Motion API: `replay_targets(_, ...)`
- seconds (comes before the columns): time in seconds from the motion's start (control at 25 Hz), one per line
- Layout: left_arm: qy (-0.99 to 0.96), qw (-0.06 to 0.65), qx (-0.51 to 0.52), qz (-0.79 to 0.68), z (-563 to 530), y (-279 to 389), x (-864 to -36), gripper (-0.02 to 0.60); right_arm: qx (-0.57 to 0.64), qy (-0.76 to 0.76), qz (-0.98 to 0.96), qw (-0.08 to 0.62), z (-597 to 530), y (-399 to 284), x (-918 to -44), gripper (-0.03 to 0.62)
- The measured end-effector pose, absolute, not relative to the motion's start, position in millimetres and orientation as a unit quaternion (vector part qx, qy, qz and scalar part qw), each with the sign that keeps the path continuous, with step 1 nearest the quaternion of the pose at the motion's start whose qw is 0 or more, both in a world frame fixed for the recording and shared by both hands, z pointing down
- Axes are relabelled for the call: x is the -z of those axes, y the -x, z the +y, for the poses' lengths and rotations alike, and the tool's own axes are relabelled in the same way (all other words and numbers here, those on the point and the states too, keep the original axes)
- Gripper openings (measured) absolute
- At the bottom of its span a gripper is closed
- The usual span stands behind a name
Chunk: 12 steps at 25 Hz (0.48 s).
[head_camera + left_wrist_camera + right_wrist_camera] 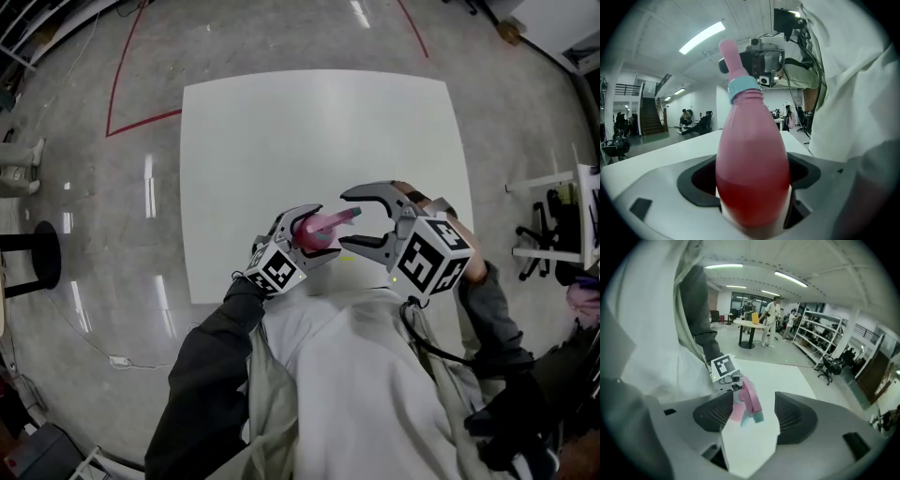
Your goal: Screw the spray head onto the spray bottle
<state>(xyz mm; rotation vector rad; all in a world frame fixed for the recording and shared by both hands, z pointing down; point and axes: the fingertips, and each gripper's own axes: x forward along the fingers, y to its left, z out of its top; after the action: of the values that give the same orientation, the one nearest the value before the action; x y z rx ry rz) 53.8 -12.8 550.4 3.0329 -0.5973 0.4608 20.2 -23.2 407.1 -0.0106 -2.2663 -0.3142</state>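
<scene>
- The left gripper (305, 239) has its jaws pinched on the belly of the pink spray bottle (752, 159); it holds the bottle off the white worktop (281, 141), above the near edge and close to the person's chest; this probably steadies the bottle so it cannot turn while the top is worked
- The bottle's neck points right, towards the right gripper (361, 223); that puts the spray head (749, 401) where the other hand can reach it along its own axis
- The spray head already sits on the neck, with its teal collar (743, 87) against the shoulder of the bottle; how far the thread is tightened cannot be told
- The right gripper's jaws are spread wide, one on each side of the spray head; the head lies in the gap near the jaw tips, and neither pad appears to touch it
- Judged from this, the right jaws stand ready to take a grip on the head or collar for a turn; nothing is clamped on that side
</scene>
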Motion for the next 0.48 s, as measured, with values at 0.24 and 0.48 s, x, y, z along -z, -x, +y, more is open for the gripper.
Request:
replay_targets(0.24,-0.97,0.007,-0.15,-0.193,-10.5,-60.7,-549.4,0.423,0.061,0.045,-0.867,0.493,7.3,-29.5,-433.2,0.253)
replay_targets(0.48,-0.969,0.006,-0.15,-0.197,-15.4,-55.7,-549.7,0.423,-0.004,0.032,-0.893,0.45,33.9,-3.2,-418.5,0.252)
